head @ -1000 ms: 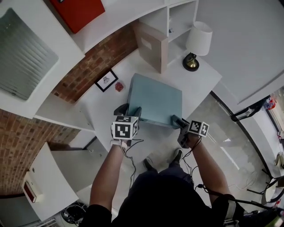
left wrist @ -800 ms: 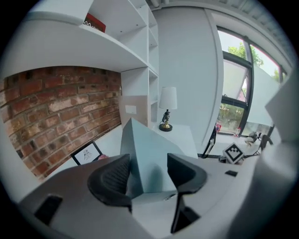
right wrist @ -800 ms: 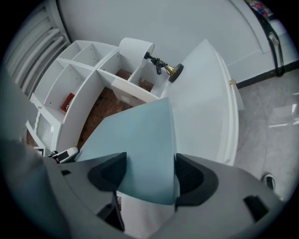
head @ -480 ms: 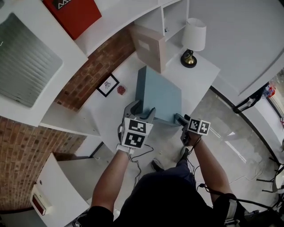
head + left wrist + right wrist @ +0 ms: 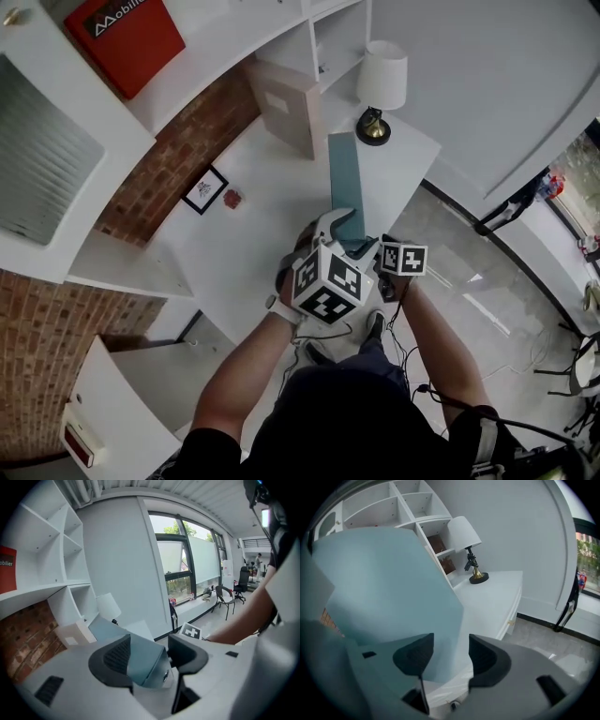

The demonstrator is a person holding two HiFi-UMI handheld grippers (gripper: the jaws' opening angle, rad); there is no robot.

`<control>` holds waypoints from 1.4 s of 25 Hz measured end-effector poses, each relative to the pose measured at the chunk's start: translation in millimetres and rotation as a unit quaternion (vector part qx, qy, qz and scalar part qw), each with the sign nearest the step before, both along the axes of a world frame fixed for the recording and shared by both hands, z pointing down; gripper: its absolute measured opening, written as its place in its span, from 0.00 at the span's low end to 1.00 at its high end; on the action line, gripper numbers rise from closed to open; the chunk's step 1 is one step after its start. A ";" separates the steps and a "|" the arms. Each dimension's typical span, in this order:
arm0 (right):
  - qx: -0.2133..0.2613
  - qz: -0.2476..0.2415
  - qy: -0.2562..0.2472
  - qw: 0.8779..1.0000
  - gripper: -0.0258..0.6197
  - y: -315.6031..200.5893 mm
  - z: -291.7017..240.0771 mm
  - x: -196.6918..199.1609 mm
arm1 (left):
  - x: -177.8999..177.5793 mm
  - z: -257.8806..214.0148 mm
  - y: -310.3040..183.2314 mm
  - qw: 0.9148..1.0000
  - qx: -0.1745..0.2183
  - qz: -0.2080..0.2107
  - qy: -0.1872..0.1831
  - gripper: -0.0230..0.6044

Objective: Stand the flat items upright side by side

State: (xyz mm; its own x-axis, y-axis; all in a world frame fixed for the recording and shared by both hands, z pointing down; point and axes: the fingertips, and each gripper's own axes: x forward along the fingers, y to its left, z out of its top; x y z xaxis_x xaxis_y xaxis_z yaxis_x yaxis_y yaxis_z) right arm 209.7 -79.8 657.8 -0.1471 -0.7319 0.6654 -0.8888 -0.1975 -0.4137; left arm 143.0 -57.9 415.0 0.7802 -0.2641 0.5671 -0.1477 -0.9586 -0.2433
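Wide white desk [image 5: 239, 239]. On it teal panel [image 5: 345, 178] upright on edge, near beige box [image 5: 281, 108] and lamp [image 5: 380, 84]. Person's left gripper [image 5: 147, 651] clamped on panel's near corner; right gripper [image 5: 447, 651] closing, panel between jaws, one pad not touching.

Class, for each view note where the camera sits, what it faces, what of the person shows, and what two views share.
Head view: on the head, steeply down at the desk; forearms, left gripper, right gripper.
Left gripper view: along its jaws gripping the teal board, toward windows; right forearm.
Right gripper view: along its closing jaws, board between, toward the lamp.
Shared: board, lamp.
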 end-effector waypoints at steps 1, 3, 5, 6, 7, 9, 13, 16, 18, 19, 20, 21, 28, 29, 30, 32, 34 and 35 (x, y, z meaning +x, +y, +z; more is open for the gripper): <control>0.002 -0.006 0.004 1.000 0.41 2.7 -1.3 5.0 | 7.3 0.6 3.1 1.000 0.010 0.005 -0.007 0.43; 0.006 -0.015 0.012 1.000 0.40 15.0 -5.0 15.0 | 16.8 4.2 8.3 0.999 0.043 0.015 -0.028 0.43; 0.019 -0.031 0.023 0.999 0.39 32.1 -12.8 18.8 | 22.0 6.1 12.3 0.997 0.059 0.020 -0.037 0.43; 0.030 -0.043 0.030 0.998 0.38 39.4 -19.3 16.8 | 24.1 5.4 13.4 0.998 0.056 0.020 -0.032 0.43; 0.042 -0.055 0.037 0.997 0.38 45.1 -26.5 13.1 | 26.0 3.8 13.9 0.999 0.048 0.017 -0.020 0.43; 0.064 -0.066 0.046 0.995 0.35 52.5 -37.5 4.3 | 28.5 -0.4 13.0 1.000 0.027 0.008 0.012 0.43; 0.093 -0.091 0.081 0.988 0.31 55.5 -45.1 -17.6 | 23.4 -6.9 7.8 0.997 0.007 -0.016 0.071 0.43; 0.092 -0.136 0.134 0.977 0.47 58.1 -47.1 -36.5 | 13.7 -16.2 9.4 0.994 0.002 -0.009 0.110 0.43; 0.085 -0.148 0.159 0.973 0.57 59.1 -47.0 -45.3 | 1.0 -22.9 9.3 0.990 -0.006 -0.007 0.141 0.43; 0.084 -0.147 0.169 0.971 0.61 57.9 -48.7 -48.1 | -7.5 -26.8 7.3 0.988 -0.012 -0.011 0.155 0.43; 0.085 -0.142 0.177 0.970 0.61 55.7 -51.7 -50.3 | -17.4 -29.6 4.1 0.986 -0.020 -0.020 0.166 0.43; 0.087 -0.133 0.182 0.970 0.62 52.7 -55.2 -52.0 | -28.1 -30.0 0.1 0.983 -0.028 -0.031 0.176 0.43; 0.097 -0.052 0.171 0.979 0.63 31.3 -67.4 -69.9 | -106.0 1.6 -25.4 0.955 -0.161 -0.113 0.225 0.42; 0.093 -0.047 0.175 0.979 0.64 30.0 -65.6 -73.1 | -116.3 3.8 -27.1 0.953 -0.163 -0.119 0.226 0.42; 0.088 -0.040 0.178 0.979 0.65 28.2 -64.2 -75.2 | -126.3 5.7 -29.1 0.952 -0.164 -0.125 0.226 0.42; 0.083 -0.019 0.187 0.979 0.66 22.5 -65.2 -75.8 | -144.9 9.2 -34.0 0.949 -0.168 -0.139 0.227 0.42; 0.091 0.005 0.198 0.976 0.67 13.6 -73.0 -74.7 | -161.7 12.2 -39.6 0.944 -0.176 -0.157 0.232 0.42; 0.097 0.015 0.206 0.974 0.67 8.6 -77.9 -74.1 | -169.5 13.3 -42.0 0.942 -0.178 -0.164 0.234 0.42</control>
State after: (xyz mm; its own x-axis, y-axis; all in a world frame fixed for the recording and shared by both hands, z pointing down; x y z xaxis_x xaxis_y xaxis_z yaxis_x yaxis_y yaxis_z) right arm 135.6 -71.2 579.9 0.1263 -0.8498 0.5118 -0.9821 -0.1796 -0.0558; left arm -26.5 -100.0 428.3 0.8764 -0.3924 0.2793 -0.4609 -0.8516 0.2498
